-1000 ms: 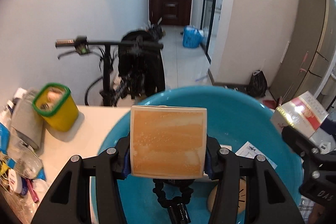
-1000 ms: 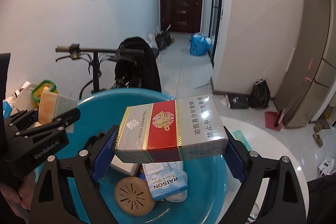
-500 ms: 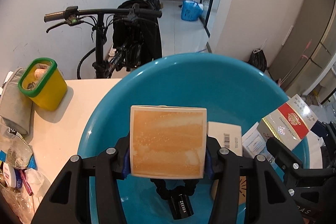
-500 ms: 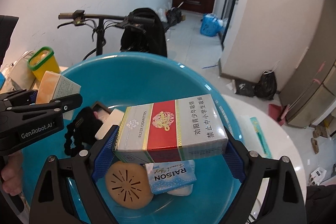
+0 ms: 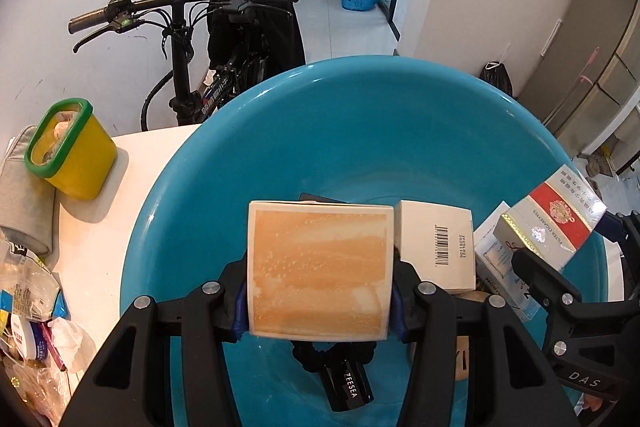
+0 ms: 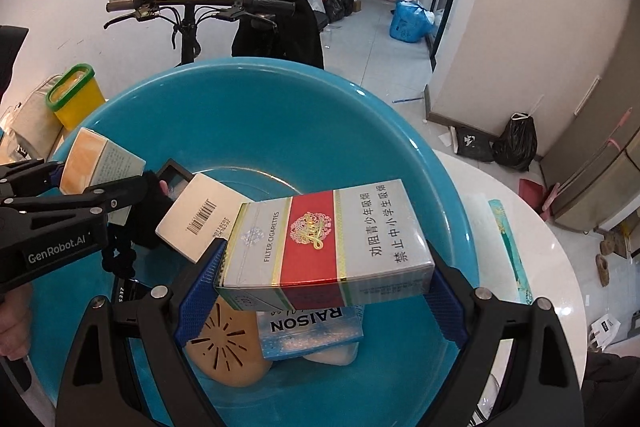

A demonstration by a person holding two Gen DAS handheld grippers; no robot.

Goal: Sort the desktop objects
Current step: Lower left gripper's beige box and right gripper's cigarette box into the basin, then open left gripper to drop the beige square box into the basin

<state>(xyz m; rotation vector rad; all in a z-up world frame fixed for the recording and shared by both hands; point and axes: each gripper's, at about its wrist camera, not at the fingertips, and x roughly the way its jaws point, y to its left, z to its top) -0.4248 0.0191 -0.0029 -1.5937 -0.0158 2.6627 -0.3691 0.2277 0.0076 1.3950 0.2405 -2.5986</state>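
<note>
Basin (image 5: 280, 131) fills more view now; both boxes held lower over it.

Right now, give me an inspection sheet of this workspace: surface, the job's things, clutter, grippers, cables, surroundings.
Surface: white table, partly bare between basin and clutter.
Job's things: teal basin holding a barcoded white box, RAISON pack, tan slotted disc, black ZEESEA tube.
Clutter: yellow tub with green rim, grey pouch, wrappers and a small jar at the table's left edge.
Grippers: left gripper shut on orange box; right gripper shut on cigarette pack; both over the basin.
Cables: brake cables on the bicycle only.
Surroundings: bicycle, dark door, bags on floor.
</note>
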